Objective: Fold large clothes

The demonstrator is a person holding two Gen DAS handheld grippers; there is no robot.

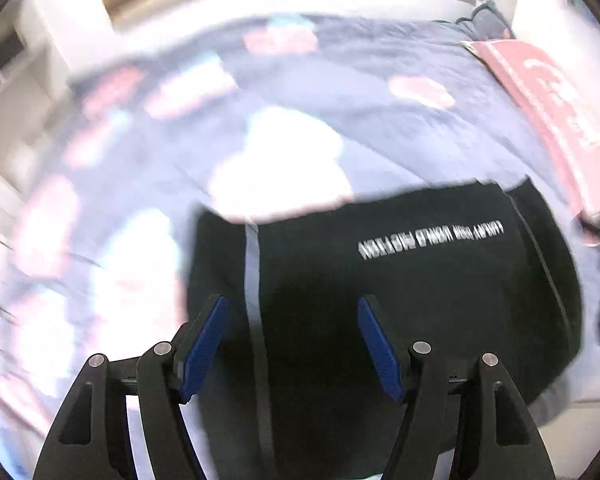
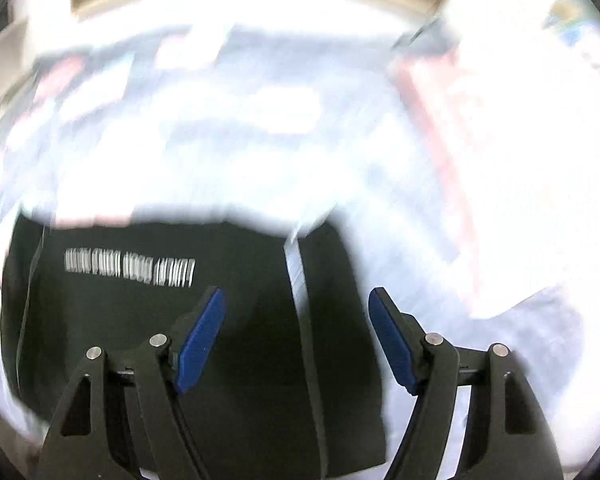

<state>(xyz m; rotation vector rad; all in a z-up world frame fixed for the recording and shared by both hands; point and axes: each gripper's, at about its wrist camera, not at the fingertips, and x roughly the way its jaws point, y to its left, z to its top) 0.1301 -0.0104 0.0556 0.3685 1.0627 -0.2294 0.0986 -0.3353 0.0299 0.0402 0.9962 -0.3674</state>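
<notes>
Left tool (image 1: 292, 308), right tool (image 2: 296, 300): jaws apart.

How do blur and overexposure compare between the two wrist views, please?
Left wrist view: bedspread smeared on its left side, sharper toward the right; print on the black garment partly legible. Right wrist view: heavier motion blur, background blown out white, garment print streaked. Both grippers stay sharp, jaws apart.
</notes>
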